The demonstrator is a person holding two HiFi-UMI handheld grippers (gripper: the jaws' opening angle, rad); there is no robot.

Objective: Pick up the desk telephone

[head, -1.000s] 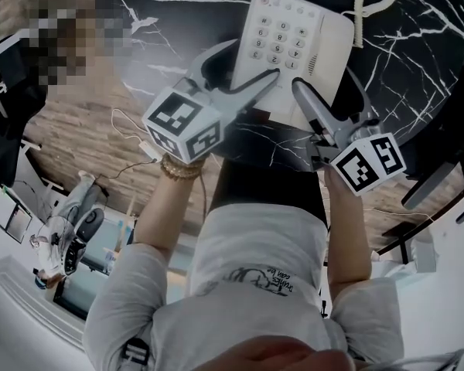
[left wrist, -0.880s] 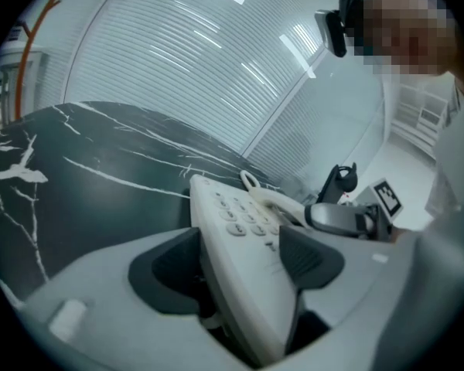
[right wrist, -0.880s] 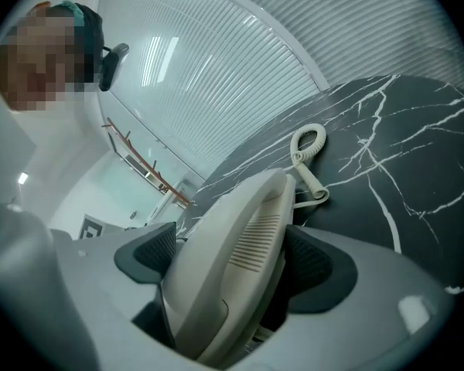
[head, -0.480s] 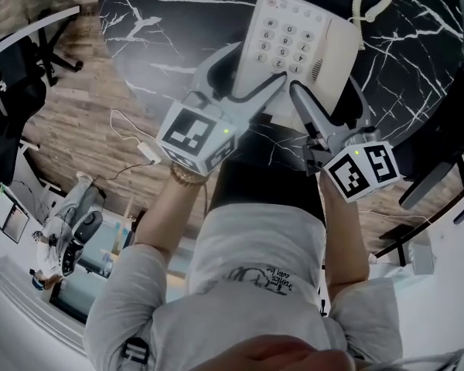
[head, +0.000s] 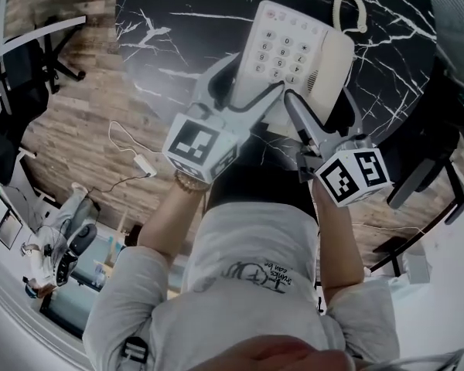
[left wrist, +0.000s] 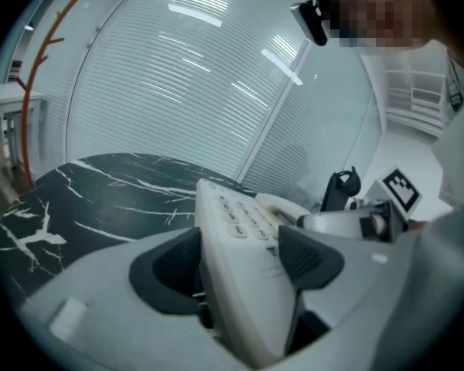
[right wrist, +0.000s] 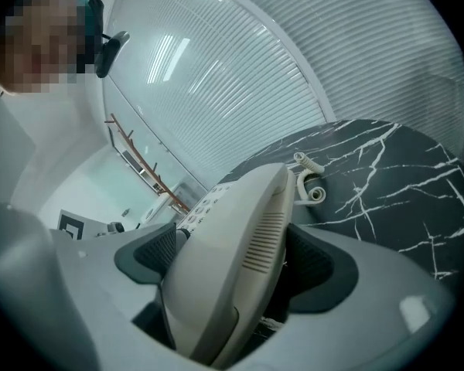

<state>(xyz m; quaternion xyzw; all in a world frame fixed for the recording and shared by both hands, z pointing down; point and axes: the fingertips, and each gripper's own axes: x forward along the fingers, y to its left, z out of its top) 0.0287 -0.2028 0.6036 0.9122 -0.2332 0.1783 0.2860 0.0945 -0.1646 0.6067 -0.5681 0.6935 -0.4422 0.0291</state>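
The left gripper (head: 246, 79) is clamped across the keypad edge of the white desk telephone (head: 290, 41). The telephone is tilted over the black marble table (head: 178, 29) and seems to be lifted clear of it. The right gripper (head: 321, 103) squeezes the handset side, and the coiled cord (head: 348, 6) lies beyond.
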